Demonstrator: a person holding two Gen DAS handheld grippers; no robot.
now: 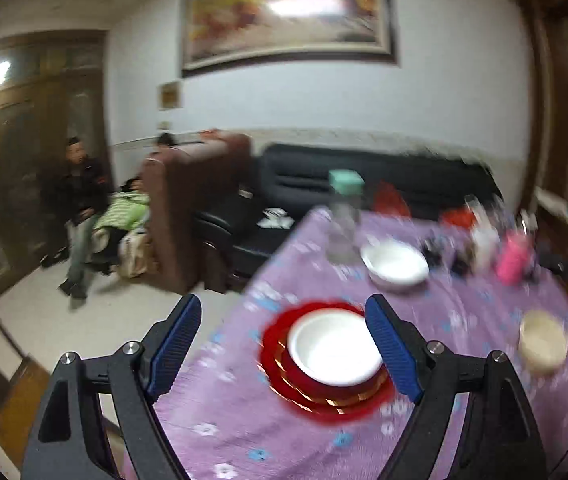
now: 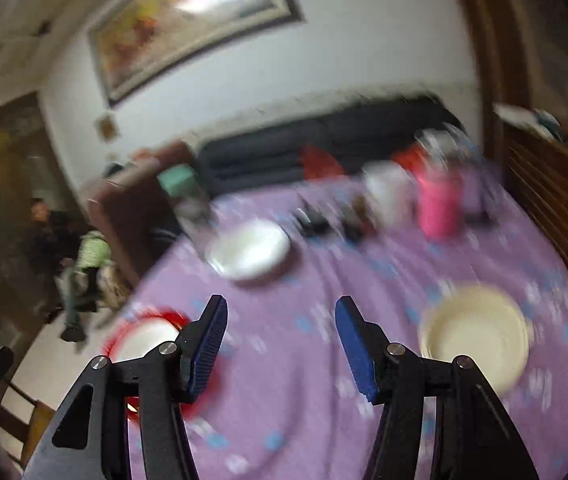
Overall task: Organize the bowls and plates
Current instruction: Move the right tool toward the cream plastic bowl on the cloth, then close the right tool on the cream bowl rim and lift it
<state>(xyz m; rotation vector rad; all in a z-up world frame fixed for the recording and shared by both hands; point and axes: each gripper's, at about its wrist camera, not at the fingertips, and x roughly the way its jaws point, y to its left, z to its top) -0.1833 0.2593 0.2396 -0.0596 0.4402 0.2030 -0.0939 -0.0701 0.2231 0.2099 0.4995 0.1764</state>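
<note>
White bowl [image 1: 334,346] on red plates [image 1: 284,364], lower centre of left view, between left gripper [image 1: 288,344] jaws, wide, empty. Right gripper [image 2: 281,344] wide, empty; cream bowl [image 2: 474,338] lower right, nearer it.

No readable text, label, brand or number in either view; both pictures blurred by motion.

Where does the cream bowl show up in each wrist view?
Left wrist: cream bowl at the right edge, right of the open left gripper.
Right wrist: cream bowl lower right, just right of the open right gripper.
Shared landmark: pink cup at the table's far side.
</note>
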